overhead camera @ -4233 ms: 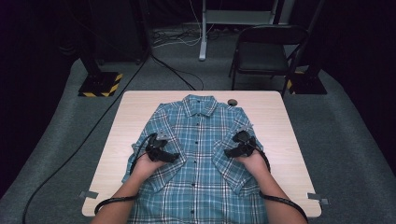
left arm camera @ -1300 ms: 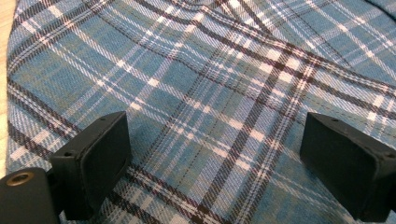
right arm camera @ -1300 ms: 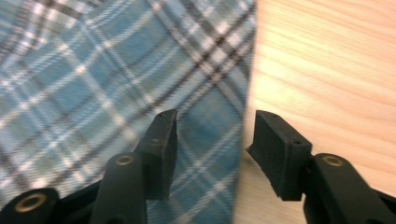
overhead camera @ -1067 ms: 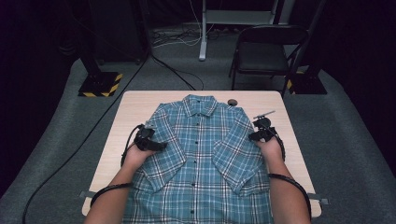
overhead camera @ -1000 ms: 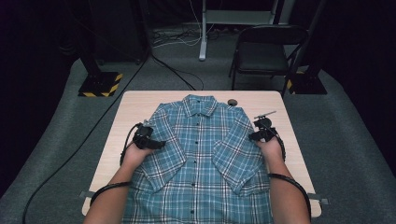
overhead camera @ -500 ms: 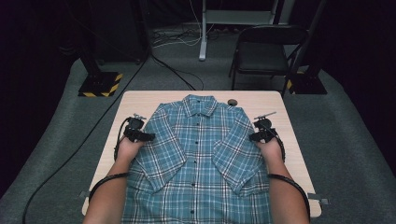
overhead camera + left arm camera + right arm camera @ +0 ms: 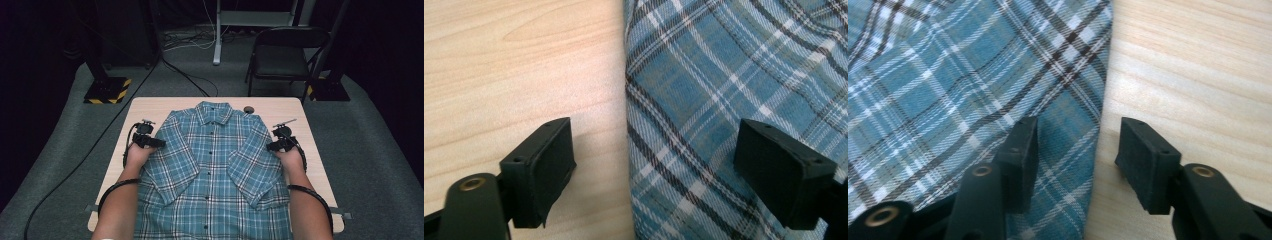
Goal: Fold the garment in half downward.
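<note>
A blue plaid short-sleeved shirt (image 7: 212,170) lies flat and buttoned on the wooden table (image 7: 165,107), collar at the far side, both sleeves folded inward. My left gripper (image 7: 148,140) sits at the shirt's left edge. In the left gripper view it (image 7: 659,150) stands wide open, one jaw over bare wood and the other over the shirt (image 7: 704,95). My right gripper (image 7: 280,142) is at the shirt's right edge. In the right gripper view it (image 7: 1080,150) is open more narrowly, straddling the hem of the shirt (image 7: 948,85), nothing clamped.
A small dark round object (image 7: 248,109) rests on the table just right of the collar. A black folding chair (image 7: 287,55) stands beyond the table, and a yellow-and-black striped stand base (image 7: 107,90) sits on the floor at far left.
Both grippers have moved outward from the middle of the shirt to its side edges. Over the last second the left one shifted further left and slightly away; the right barely moved.
</note>
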### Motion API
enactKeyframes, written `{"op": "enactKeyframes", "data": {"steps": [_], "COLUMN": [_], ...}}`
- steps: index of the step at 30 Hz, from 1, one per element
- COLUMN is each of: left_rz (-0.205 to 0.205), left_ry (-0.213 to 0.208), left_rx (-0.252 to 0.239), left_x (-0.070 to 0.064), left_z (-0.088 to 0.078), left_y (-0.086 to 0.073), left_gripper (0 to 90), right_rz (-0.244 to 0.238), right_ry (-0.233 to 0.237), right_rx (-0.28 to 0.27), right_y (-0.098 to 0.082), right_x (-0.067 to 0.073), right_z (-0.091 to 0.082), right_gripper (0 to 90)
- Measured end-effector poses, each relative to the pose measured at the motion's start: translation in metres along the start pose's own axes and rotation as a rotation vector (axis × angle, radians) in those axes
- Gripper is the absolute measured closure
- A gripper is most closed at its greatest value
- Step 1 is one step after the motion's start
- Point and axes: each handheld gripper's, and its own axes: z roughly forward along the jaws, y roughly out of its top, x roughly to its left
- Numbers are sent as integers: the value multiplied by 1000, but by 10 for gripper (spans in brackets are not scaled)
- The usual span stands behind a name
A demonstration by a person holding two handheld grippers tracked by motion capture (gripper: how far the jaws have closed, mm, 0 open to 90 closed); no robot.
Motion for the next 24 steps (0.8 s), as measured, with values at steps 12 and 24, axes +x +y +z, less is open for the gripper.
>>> {"op": "enactKeyframes", "data": {"steps": [12, 24], "left_rz": [15, 83], "left_ry": [-89, -126], "left_rx": [-37, -177], "left_x": [-3, -11], "left_z": [-6, -57], "left_y": [-1, 46], "left_gripper": [698, 845], "right_rz": [-5, -35], "right_ry": [83, 99], "right_rx": [20, -75], "right_y": [6, 31], "right_x": [3, 0], "right_z": [2, -37], "right_gripper": [821, 846]}}
